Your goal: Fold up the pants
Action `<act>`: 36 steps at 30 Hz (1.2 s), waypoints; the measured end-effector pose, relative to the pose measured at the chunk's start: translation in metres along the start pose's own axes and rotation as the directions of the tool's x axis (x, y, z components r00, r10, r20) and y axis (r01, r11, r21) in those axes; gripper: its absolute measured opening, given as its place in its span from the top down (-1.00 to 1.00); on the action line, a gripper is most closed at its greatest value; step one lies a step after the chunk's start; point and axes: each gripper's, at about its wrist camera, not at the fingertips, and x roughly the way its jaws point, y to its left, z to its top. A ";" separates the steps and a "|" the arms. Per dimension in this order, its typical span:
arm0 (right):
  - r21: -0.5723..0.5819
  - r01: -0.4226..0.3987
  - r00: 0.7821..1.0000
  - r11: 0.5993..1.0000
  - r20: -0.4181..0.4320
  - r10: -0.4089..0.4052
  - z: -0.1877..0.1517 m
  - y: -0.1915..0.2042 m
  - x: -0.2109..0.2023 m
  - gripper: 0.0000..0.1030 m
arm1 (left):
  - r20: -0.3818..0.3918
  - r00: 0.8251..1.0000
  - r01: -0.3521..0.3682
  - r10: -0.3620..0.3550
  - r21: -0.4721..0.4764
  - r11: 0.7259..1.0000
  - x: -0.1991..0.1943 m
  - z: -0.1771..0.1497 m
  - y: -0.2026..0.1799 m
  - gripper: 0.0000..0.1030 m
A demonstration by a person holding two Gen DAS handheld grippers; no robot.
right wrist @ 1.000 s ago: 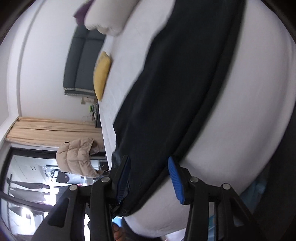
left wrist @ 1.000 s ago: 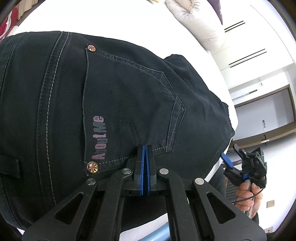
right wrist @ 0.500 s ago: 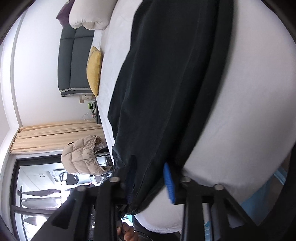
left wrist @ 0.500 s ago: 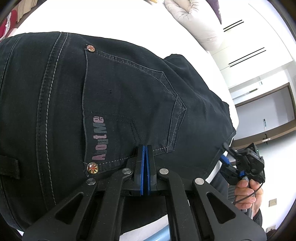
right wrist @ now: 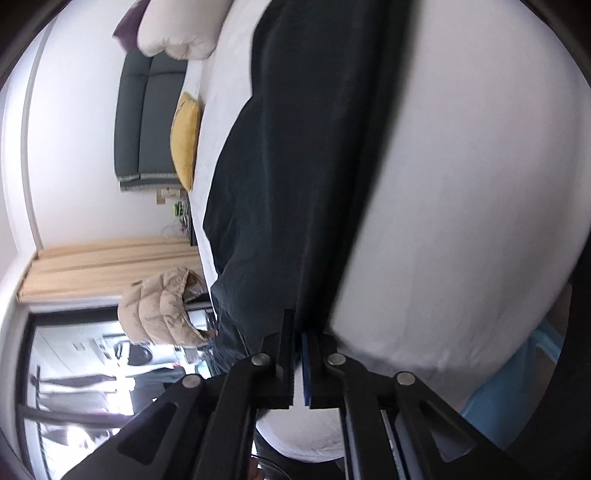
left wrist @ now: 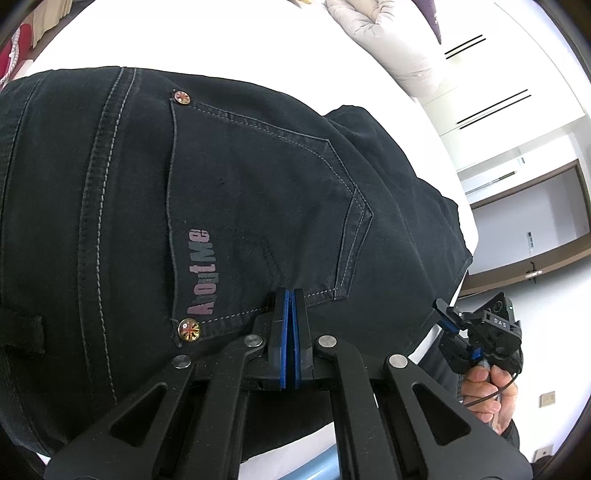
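Observation:
Black denim pants (left wrist: 258, 184) lie spread on a white bed (left wrist: 221, 37), back pocket with an "AboutMe" print facing up. My left gripper (left wrist: 290, 295) is shut on the fabric at the pocket's lower edge by the waist. In the right wrist view the pants (right wrist: 295, 184) stretch away as a long dark leg. My right gripper (right wrist: 298, 325) is closing, and its pads pinch the leg end at the near edge of the bed (right wrist: 461, 184). From the left wrist view, the right gripper (left wrist: 447, 317) shows at the pants' far right corner, held by a hand (left wrist: 487, 384).
A white pillow (left wrist: 380, 33) lies at the head of the bed. Beyond the bed stand a grey sofa (right wrist: 144, 122) with a yellow cushion (right wrist: 184, 136) and a beige puffer jacket (right wrist: 162, 310) by the window. The bed drops off just under the right gripper.
The right gripper's jaws have come together on the end of the pants leg and it has sunk a little. The left gripper has stayed put, still clamped.

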 end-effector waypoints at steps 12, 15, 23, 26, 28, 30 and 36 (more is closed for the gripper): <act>-0.019 -0.036 0.991 0.999 -0.127 0.033 -0.014 0.015 0.036 0.70 | -0.008 0.998 -0.054 0.055 0.019 0.998 -0.018 -0.010 0.002 0.98; -0.068 -0.009 0.988 0.998 -0.153 -0.002 -0.018 0.021 0.046 0.91 | -0.010 0.998 -0.058 0.058 0.021 0.998 -0.022 -0.012 0.005 0.98; -0.093 -0.020 0.987 0.995 -0.161 0.005 -0.022 0.014 0.038 0.92 | -0.018 0.999 -0.049 0.050 0.026 0.998 -0.029 -0.020 0.013 0.98; -0.052 -0.052 0.990 0.997 -0.136 0.045 -0.011 0.012 0.028 0.82 | -0.015 0.999 -0.041 0.042 0.020 0.999 -0.029 -0.020 0.016 0.98; -0.004 -0.080 0.995 0.997 -0.062 0.079 0.005 0.005 0.015 0.71 | -0.014 0.999 -0.039 0.040 0.019 0.999 -0.030 -0.022 0.017 0.98; 0.037 -0.099 0.995 0.994 0.028 0.098 0.023 -0.006 -0.006 0.70 | -0.013 0.999 -0.039 0.039 0.017 0.999 -0.030 -0.022 0.018 0.98; 0.122 -0.104 0.966 0.987 0.250 0.070 0.075 -0.038 -0.071 0.93 | -0.012 0.999 -0.039 0.039 0.015 0.999 -0.032 -0.023 0.020 0.98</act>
